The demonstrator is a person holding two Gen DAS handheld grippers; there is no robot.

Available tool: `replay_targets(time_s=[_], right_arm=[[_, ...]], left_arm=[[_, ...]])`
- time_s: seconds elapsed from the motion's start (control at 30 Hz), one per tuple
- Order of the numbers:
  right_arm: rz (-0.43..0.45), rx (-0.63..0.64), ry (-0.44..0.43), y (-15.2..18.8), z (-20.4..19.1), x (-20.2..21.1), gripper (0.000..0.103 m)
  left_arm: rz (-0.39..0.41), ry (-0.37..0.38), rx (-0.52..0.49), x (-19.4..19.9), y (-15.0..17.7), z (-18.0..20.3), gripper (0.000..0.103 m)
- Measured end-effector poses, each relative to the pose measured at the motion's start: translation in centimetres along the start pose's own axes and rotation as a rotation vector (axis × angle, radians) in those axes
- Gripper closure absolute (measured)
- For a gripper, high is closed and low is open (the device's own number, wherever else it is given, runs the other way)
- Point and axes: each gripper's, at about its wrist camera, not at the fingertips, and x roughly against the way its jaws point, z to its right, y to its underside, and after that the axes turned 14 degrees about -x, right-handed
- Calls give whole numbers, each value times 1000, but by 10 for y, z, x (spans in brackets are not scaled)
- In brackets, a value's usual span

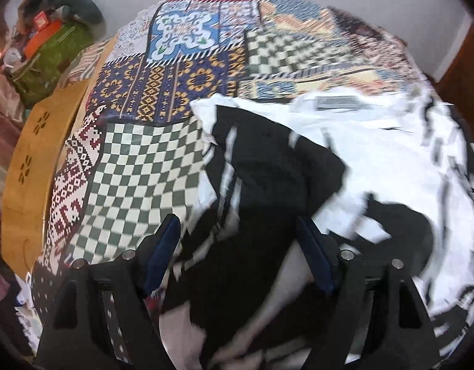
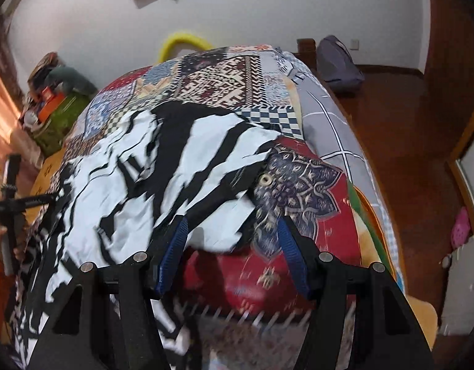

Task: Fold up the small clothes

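Note:
A black-and-white patterned garment (image 1: pixel 345 166) lies crumpled on a patchwork cloth (image 1: pixel 150 154) that covers the table. In the right wrist view the garment (image 2: pixel 138 166) spreads over the left and middle of the cloth (image 2: pixel 298 185). My left gripper (image 1: pixel 237 234) is open, its blue-padded jaws standing on either side of a black fold of the garment. My right gripper (image 2: pixel 234 231) is open over the garment's right edge. The left gripper (image 2: pixel 12 203) also shows at the far left of the right wrist view.
A wooden stool (image 1: pixel 30 160) stands left of the table. A green box (image 1: pixel 52 58) with clutter sits at the back left. A yellow hoop (image 2: pixel 181 43) shows behind the table. A grey bag (image 2: pixel 338 61) rests on the wooden floor (image 2: pixel 415 141) at right.

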Motion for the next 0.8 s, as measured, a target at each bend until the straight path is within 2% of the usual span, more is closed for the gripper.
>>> replay_targets(time_s=[0.13,0.23,0.3,0.37,0.4,0.5,0.57,0.63,0.8], right_arm=[[7,-2,-2,-10,1,-16,46],[35,19,9,-16,-4,-25,54],[54,32,26,-19,-7,-29,60],[77,54,58,-21,-9,-30,76],[87,68,73,-22,-10,-29,79],[94,78,70,-26,-10,-23,94],[91,64,42,-30,-6,-16,100],[89,48,-2,-34,-8,-7,100],[138,125,-55,-35,-42,21,101]], left_arm=[[30,-5,49,-6,-6,-13,20],[40,-42,72,-6,-9,-19,20],[38,-74,75,-6,-11,-22,20],[33,-76,80,-4,-12,-22,21],[31,-75,80,-2,-12,-22,21],[52,-68,58,13,-11,-17,22],[75,-67,42,26,-10,-13,22],[102,-48,28,43,-9,-10,22],[157,7,8,82,-7,-5,22]])
